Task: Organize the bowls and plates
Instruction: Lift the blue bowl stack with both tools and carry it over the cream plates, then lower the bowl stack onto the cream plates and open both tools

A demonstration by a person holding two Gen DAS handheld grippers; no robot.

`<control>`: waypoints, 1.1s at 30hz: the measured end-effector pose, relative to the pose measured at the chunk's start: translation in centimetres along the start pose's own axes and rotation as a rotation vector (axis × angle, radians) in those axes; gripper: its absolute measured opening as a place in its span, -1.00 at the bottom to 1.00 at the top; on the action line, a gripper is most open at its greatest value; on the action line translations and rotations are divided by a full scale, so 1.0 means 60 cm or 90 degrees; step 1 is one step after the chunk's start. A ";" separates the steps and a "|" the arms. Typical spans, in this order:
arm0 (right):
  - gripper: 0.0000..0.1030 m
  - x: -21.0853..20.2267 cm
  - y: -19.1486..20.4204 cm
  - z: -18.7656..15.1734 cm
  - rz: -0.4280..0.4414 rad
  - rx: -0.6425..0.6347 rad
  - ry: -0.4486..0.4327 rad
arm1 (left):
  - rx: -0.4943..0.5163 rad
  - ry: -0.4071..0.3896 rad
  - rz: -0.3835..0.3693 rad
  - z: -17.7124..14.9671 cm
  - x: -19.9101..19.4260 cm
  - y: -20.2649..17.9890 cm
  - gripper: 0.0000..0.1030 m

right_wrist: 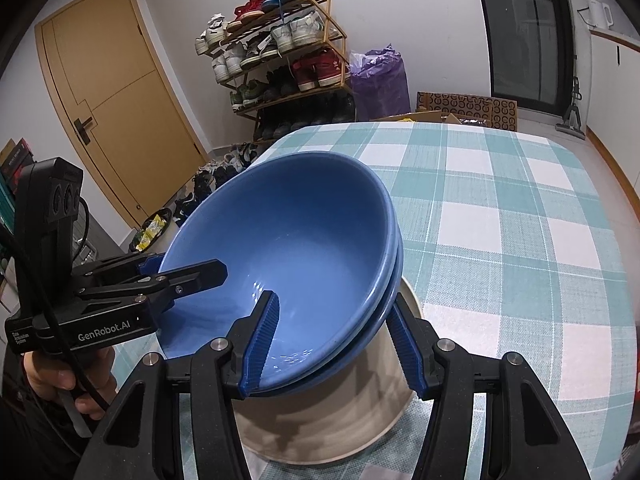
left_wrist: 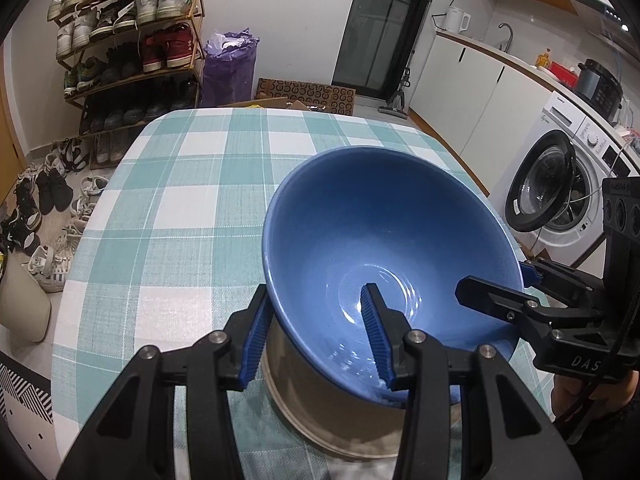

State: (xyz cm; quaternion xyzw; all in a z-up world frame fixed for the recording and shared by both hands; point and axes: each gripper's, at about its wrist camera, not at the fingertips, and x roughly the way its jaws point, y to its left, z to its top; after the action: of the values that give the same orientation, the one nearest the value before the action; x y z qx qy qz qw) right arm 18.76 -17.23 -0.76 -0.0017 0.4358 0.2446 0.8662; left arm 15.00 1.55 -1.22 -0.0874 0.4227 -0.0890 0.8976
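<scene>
Blue glazed bowls (right_wrist: pixel 296 248), two nested w/ both rims showing in the right wrist view, were tilted over a cream plate (right_wrist: pixel 332 428) on the teal-and-white checked tablecloth (right_wrist: pixel 500 216). Left gripper (left_wrist: pixel 316 344) straddled the near rim: one blue pad outside the wall, the other inside the basin, both pressed to it, so clamped on the bowls. Right gripper (right_wrist: pixel 332 344) did the same from the opposite side, inner pad in the basin, outer pad against the lower bowl's wall, also gripping. Each gripper showed in the other's view at the far rim, w/ a hand (right_wrist: pixel 68 376) on the left one's handle. Behind the table: shoe rack (left_wrist: pixel 128 40), purple bag (left_wrist: pixel 230 68), washing machine (left_wrist: pixel 560 184) w/ door open, wooden door (right_wrist: pixel 116 92).
</scene>
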 end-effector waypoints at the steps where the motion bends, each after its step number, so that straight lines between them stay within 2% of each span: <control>1: 0.10 0.000 -0.002 0.001 0.001 0.002 0.000 | -0.001 0.000 -0.001 0.001 0.001 0.001 -0.14; 26: 0.14 0.003 -0.007 0.006 -0.009 -0.003 -0.006 | 0.012 -0.009 0.008 0.007 0.008 -0.003 -0.10; 30: 0.26 -0.006 -0.004 0.005 -0.020 -0.017 -0.020 | 0.014 -0.024 0.021 0.005 -0.003 -0.001 0.25; 32: 0.44 -0.011 -0.007 0.004 -0.023 -0.018 -0.021 | 0.013 -0.037 0.023 0.004 -0.014 0.001 0.28; 33: 0.47 -0.014 -0.008 0.002 -0.022 -0.015 -0.026 | 0.013 -0.041 0.023 0.003 -0.017 0.002 0.38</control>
State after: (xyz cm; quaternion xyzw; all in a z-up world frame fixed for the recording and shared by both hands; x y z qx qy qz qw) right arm 18.64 -17.99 -0.12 -0.0149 0.4152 0.2347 0.8788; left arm 14.48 1.92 -0.38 -0.0732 0.3944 -0.0745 0.9130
